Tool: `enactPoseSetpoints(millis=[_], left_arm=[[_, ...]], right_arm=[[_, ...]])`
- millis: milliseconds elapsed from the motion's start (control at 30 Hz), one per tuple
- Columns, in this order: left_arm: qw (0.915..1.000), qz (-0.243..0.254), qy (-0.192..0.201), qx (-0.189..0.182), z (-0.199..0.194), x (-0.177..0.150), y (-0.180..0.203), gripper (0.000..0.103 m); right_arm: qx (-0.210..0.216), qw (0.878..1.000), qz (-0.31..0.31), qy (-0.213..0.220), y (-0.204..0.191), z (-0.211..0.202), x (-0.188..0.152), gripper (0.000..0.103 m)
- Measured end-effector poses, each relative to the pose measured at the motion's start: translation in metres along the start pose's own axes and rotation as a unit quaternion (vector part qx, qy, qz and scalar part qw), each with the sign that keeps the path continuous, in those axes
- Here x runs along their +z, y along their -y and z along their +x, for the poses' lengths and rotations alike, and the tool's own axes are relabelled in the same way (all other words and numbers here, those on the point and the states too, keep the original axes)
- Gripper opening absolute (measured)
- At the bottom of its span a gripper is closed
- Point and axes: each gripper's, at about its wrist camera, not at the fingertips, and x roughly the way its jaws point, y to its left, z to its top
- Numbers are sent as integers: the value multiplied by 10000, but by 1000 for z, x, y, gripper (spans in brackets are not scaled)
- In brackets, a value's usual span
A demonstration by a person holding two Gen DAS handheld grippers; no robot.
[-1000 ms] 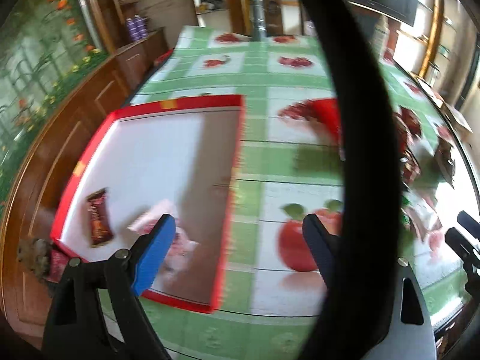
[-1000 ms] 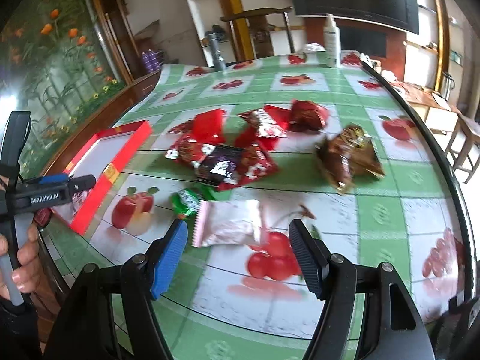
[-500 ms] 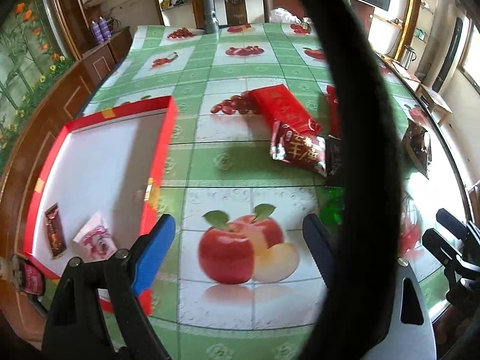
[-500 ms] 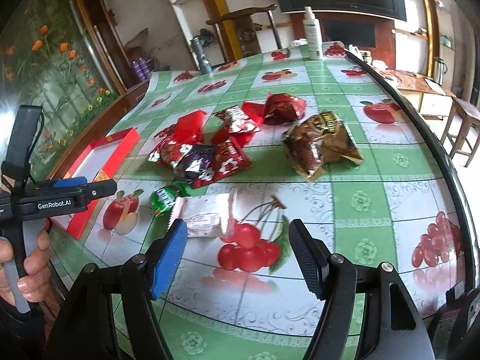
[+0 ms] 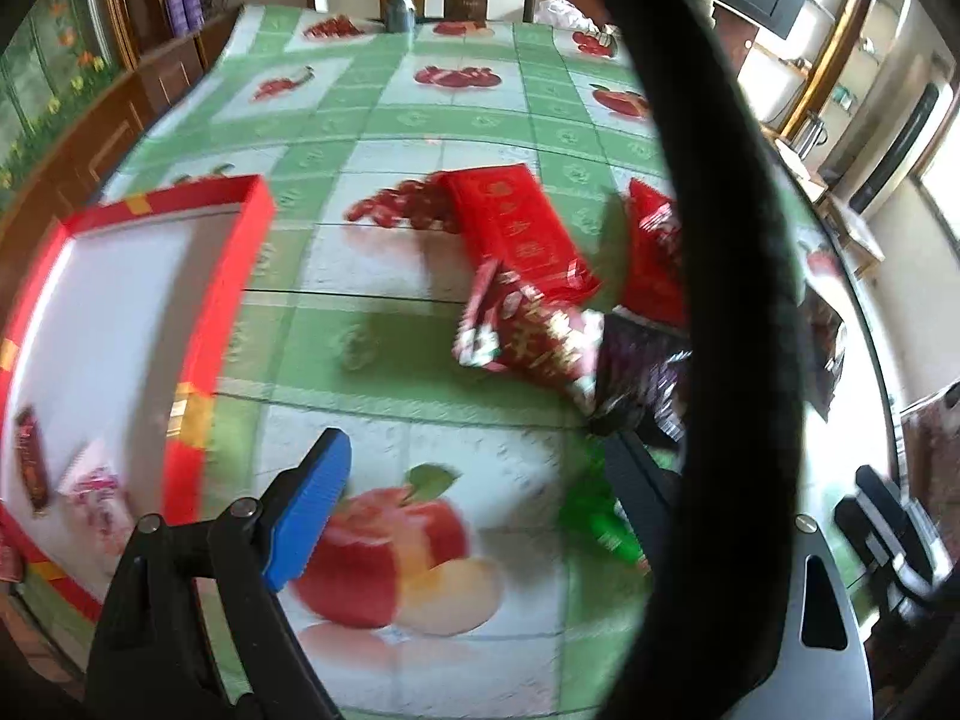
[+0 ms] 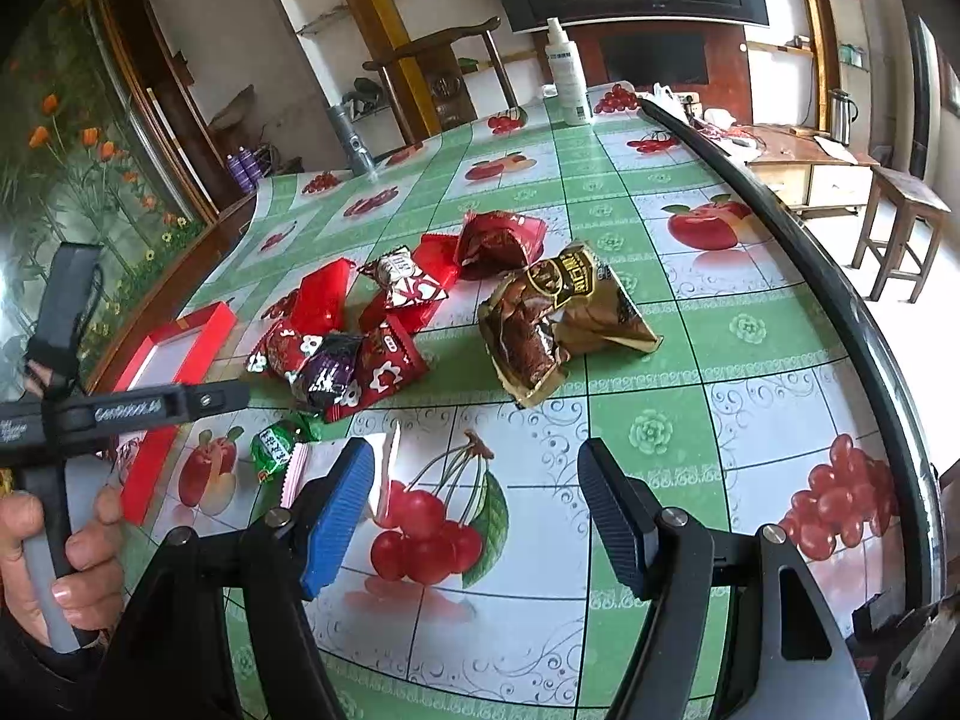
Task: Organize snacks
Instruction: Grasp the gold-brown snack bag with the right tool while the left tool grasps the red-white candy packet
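Both your tools are open and hold nothing: the left gripper hangs over the printed apple, the right gripper over the printed cherries. Near your left tool lies the small green candy wrapper, and the pink-edged white packet sits partly hidden behind your right tool's blue finger. Farther away, the red packets overlap in a pile, so a careless grasp could pull up two. The shallow red tray with white floor waits at the table edge; a push could tip it off.
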Motion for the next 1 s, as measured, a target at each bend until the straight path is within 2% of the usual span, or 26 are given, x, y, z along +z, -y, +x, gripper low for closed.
enactPoseSetpoints(millis=[267, 400, 567, 600, 633, 667, 767, 800, 833, 967, 1000], left_arm=[[9952, -757, -334, -526, 30, 27, 1, 87], [9919, -1061, -434, -539, 43, 35, -1, 87], [9933, -1028, -353, -383, 49, 48, 4, 85], [9947, -920, -336, -304, 50, 49, 7, 80], [9963, -770, -309, -224, 51, 50, 10, 68], [9977, -588, -279, -179, 51, 49, 13, 64], [9990, -223, -255, -283, 48, 45, 14, 46], [9991, -137, -270, -295, 47, 43, 13, 33], [9990, -62, -300, -318, 45, 41, 11, 28], [9982, 78, -386, -442, 37, 32, -2, 28], [9979, 67, -430, -486, 36, 32, -5, 31]], right_arm=[[-55, 9999, 93, -13, 9, 3, 5, 70], [-63, 9998, 165, -37, 12, 8, 10, 71], [-67, 9998, 160, -47, 10, 15, 18, 71], [-67, 9998, 153, -48, 9, 16, 19, 71], [-69, 9998, 152, -46, 9, 17, 21, 71], [-76, 9998, 157, -46, 9, 19, 23, 71], [-81, 9997, 223, -37, 11, 24, 28, 71], [-79, 9996, 256, -39, 12, 26, 30, 71], [-64, 9995, 295, -59, 12, 29, 32, 71], [111, 9976, 633, -258, 16, 44, 37, 71], [132, 9969, 719, -286, 17, 47, 38, 71]])
